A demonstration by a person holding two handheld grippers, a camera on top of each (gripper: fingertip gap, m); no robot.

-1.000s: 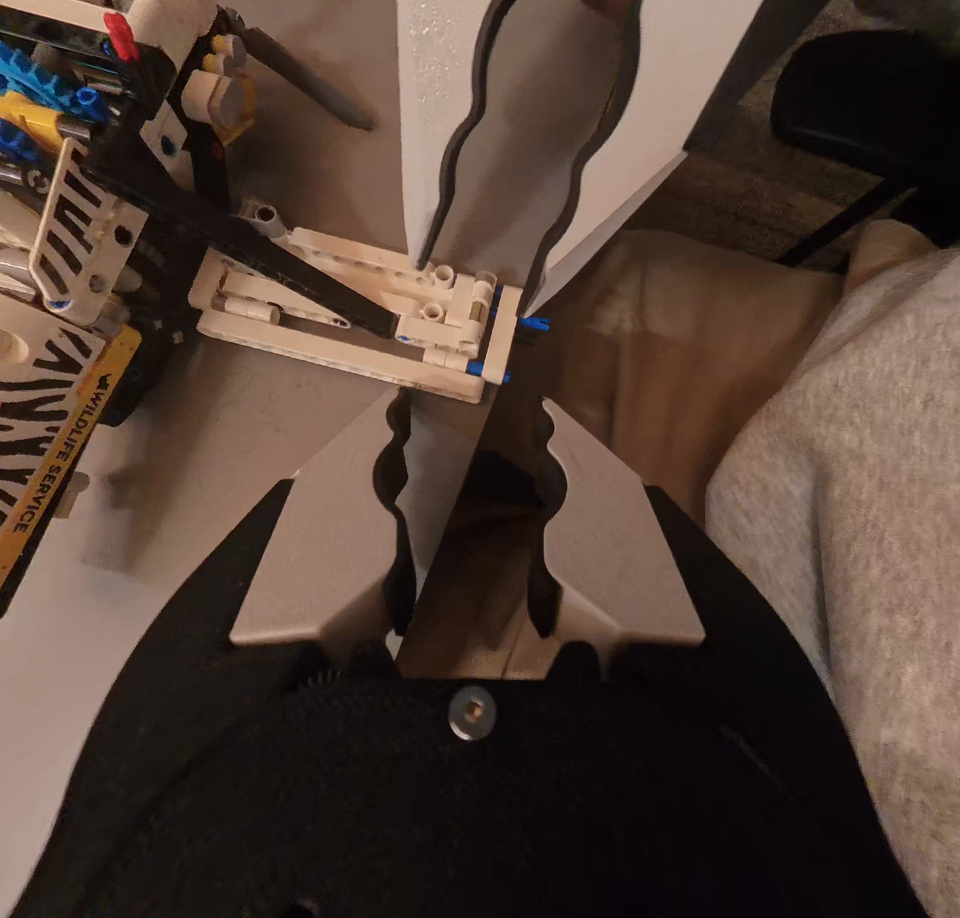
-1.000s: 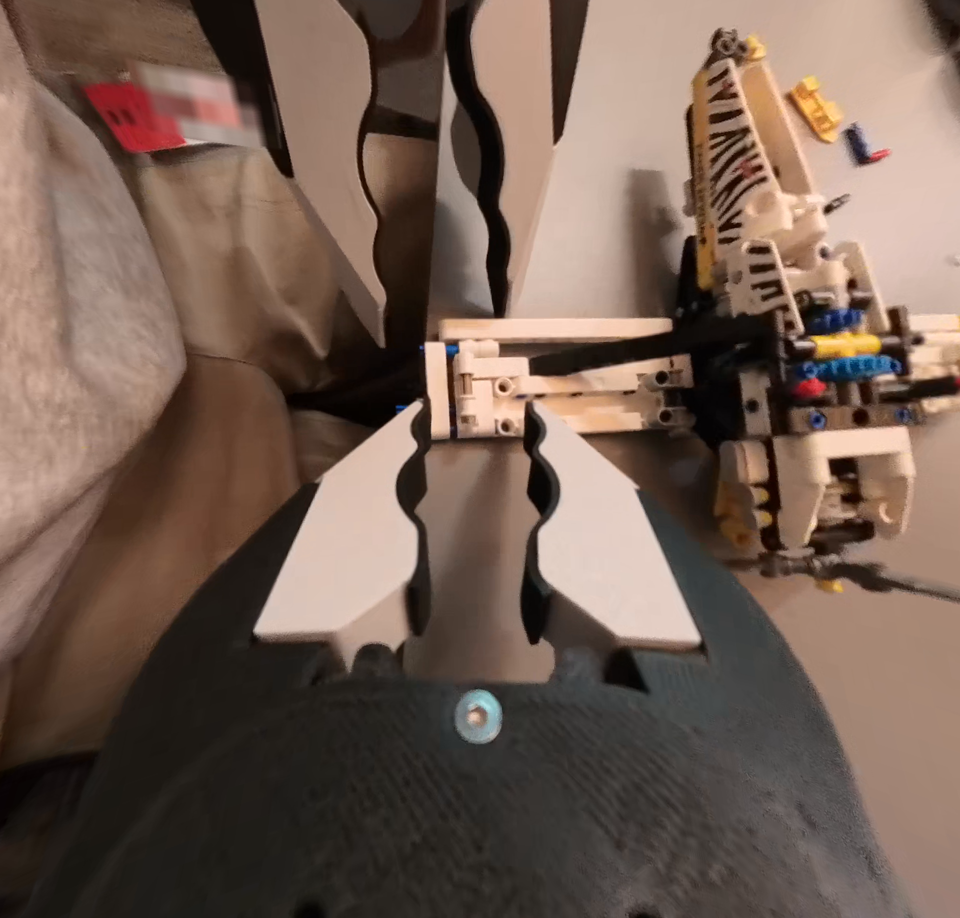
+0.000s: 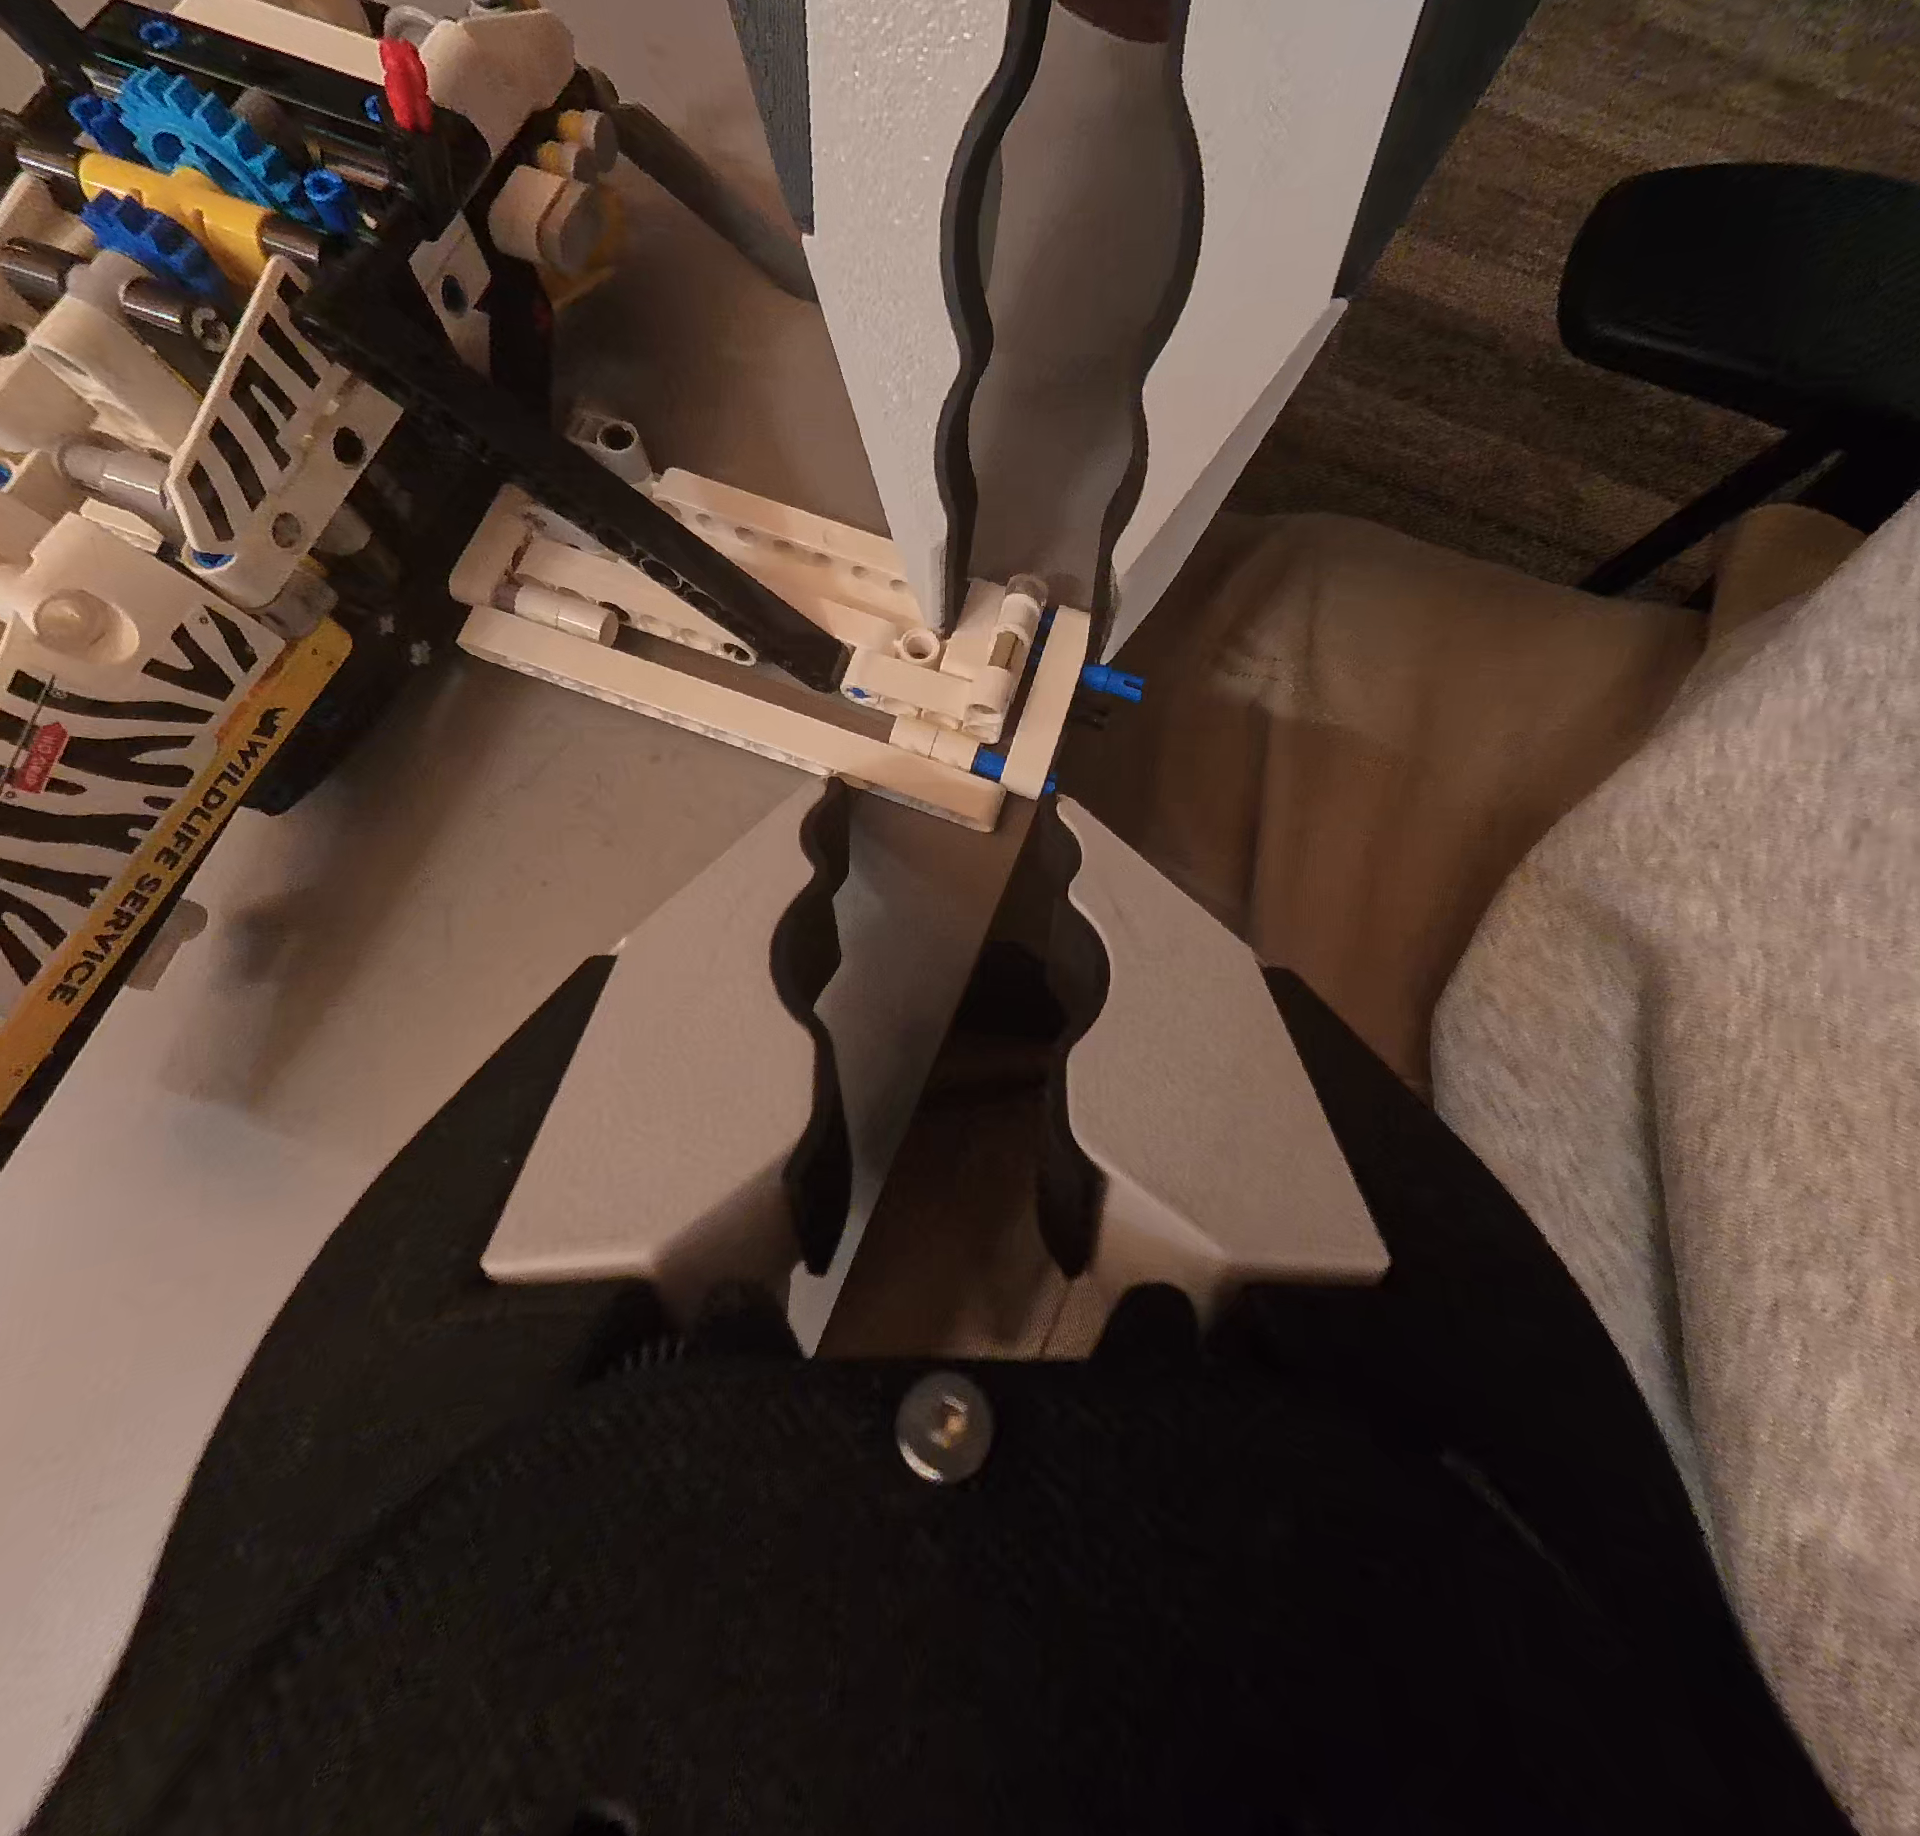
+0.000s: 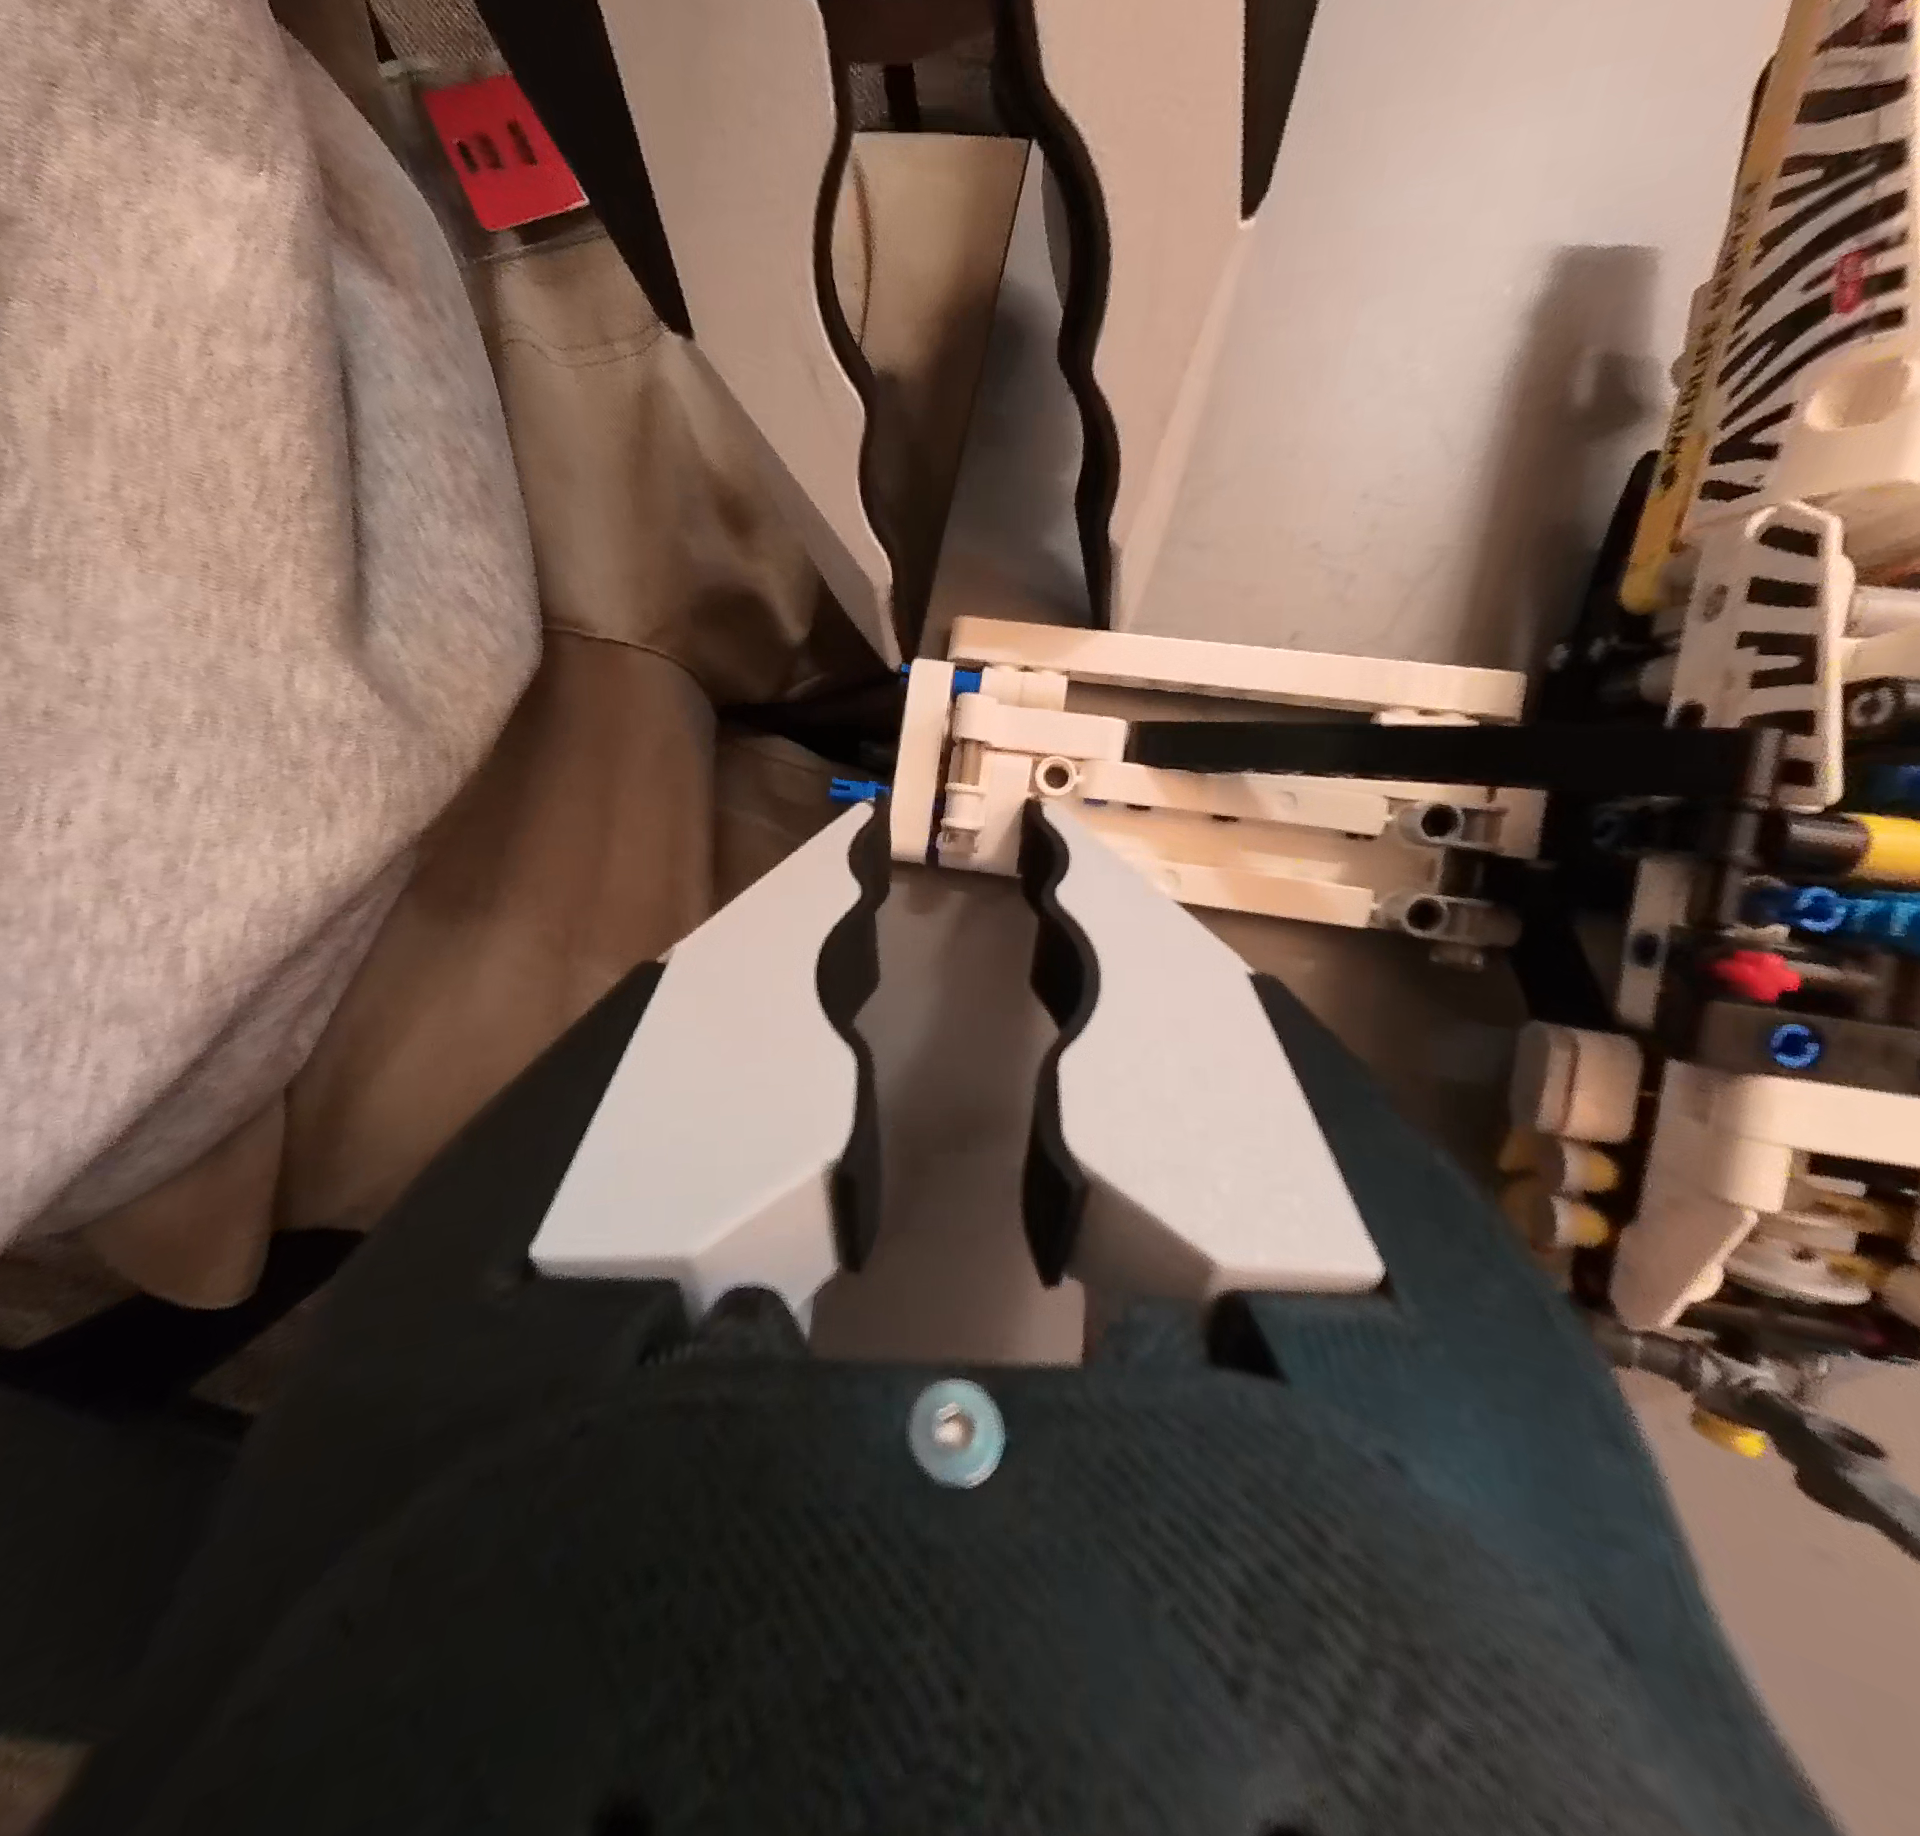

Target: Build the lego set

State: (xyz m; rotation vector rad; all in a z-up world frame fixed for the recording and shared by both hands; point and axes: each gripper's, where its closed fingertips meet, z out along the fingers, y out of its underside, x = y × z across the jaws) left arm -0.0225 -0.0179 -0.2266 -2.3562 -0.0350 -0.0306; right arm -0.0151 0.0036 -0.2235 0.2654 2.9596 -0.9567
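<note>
My left tool [image 3: 940,799] and my right tool [image 4: 951,825] meet from opposite sides at the end of the white frame [image 3: 748,664] that sticks out from the lego model [image 3: 208,332]. The frame lies flat on the desk [image 3: 312,955], its end reaching the desk's edge, right above my lap.

The left tool's fingers are spread, their tips touching the frame's near side without pinching it. The right tool is spread too: one tip sits outside the frame's end beam [image 4: 920,768], the other presses against the white connector just inside it, so the end lies between them. Whether they clamp it I cannot tell.

A black beam [image 4: 1403,747] runs from the frame's end back into the model, which has zebra-striped panels [image 3: 260,436], blue gears [image 3: 187,145] and a yellow axle [image 4: 1860,841]. A blue pin [image 3: 1112,683] pokes out of the end beam.
</note>
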